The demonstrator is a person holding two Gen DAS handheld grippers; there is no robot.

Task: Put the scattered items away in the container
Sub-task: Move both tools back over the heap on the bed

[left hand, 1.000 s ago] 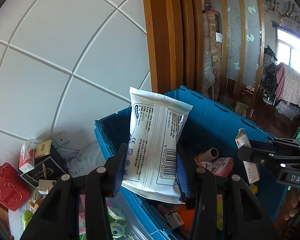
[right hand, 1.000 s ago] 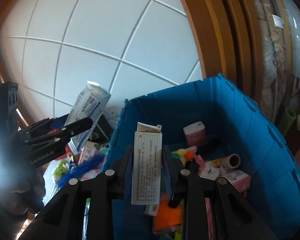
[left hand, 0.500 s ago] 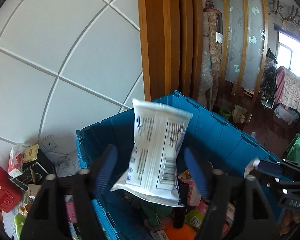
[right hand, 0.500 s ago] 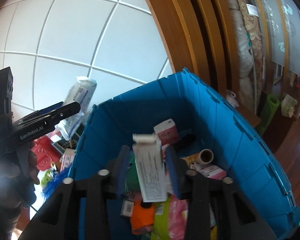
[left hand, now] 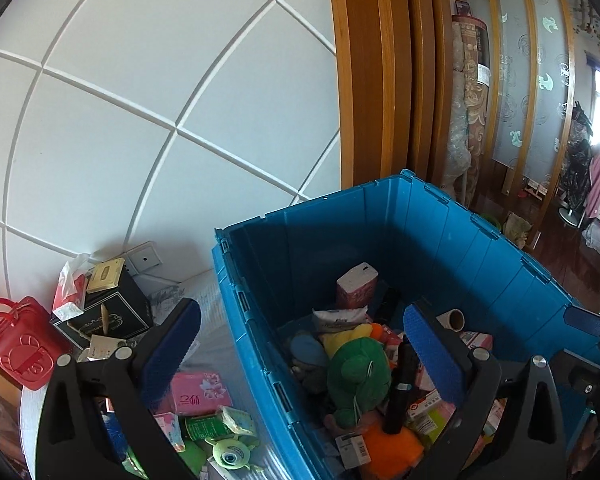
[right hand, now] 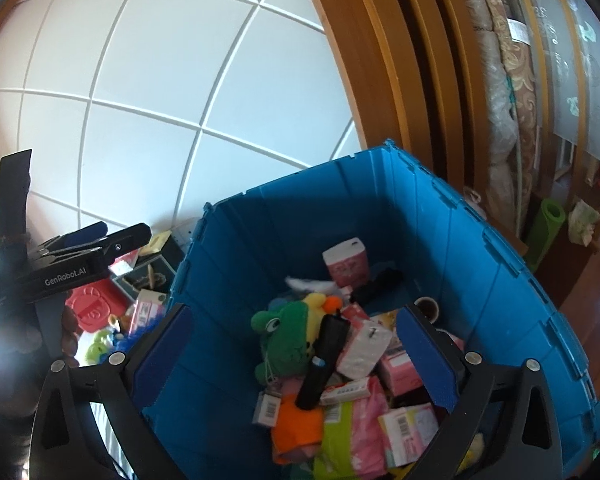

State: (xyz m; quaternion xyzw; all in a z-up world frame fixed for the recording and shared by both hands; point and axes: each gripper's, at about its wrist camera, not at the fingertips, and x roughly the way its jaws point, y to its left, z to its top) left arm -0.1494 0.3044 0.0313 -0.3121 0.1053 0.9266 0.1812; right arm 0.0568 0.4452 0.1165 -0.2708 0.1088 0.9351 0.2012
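Blue bin (left hand: 440, 232) half full. Both grippers, left gripper (left hand: 300, 356) and right gripper (right hand: 292, 350), over bin, jaws just opened wide, nothing between. Pink tissue pack (left hand: 201, 394) left of bin: light, soft, likely crushable; grip across short sides.

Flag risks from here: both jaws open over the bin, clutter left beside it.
1. The bin is piled high; the frog plush and black tube sit loosely on top and may get knocked if a gripper dips in.
2. The two grippers are close together: the left gripper could clip the right gripper when turning.
3. The remaining clutter is tightly packed: the pink pack abuts the green can, so a grab may snag both.
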